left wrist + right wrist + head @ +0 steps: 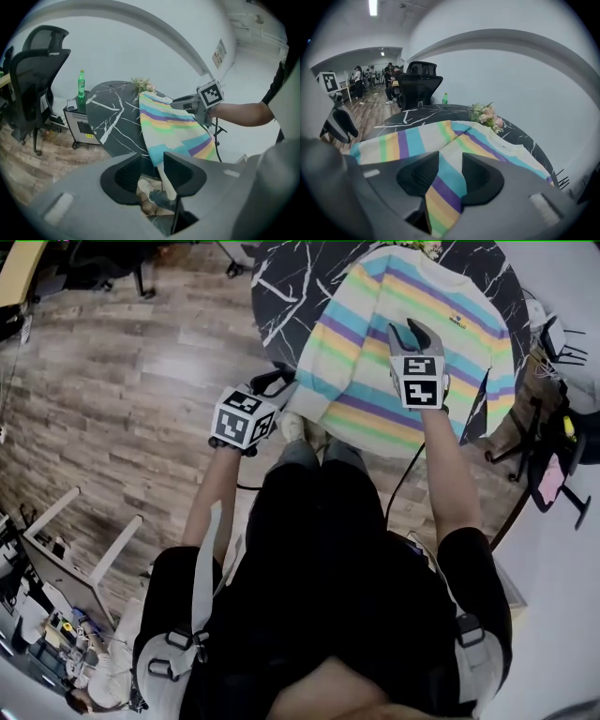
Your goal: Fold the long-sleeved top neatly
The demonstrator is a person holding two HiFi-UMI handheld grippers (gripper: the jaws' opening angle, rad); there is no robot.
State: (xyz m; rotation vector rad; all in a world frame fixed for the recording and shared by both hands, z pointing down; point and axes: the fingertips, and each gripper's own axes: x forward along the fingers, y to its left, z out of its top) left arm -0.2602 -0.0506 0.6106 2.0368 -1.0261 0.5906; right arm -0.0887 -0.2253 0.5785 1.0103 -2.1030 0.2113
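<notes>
Your tongs are both released: the left gripper (153, 165) straddles the cream edge (165, 182) of the striped long-sleeved top (361, 357), and the right gripper (450, 161) straddles its stripes. Seat fabric deep before you clench.

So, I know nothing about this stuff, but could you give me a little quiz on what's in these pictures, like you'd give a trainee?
1. True or false: the striped top lies on a dark marbled table.
2. What stands on the table beyond the top? A) a kettle B) flowers C) a laptop
3. Which tongs, left or right, are above the middle of the top?
Key: 1 true; 2 B; 3 the right tongs.
</notes>
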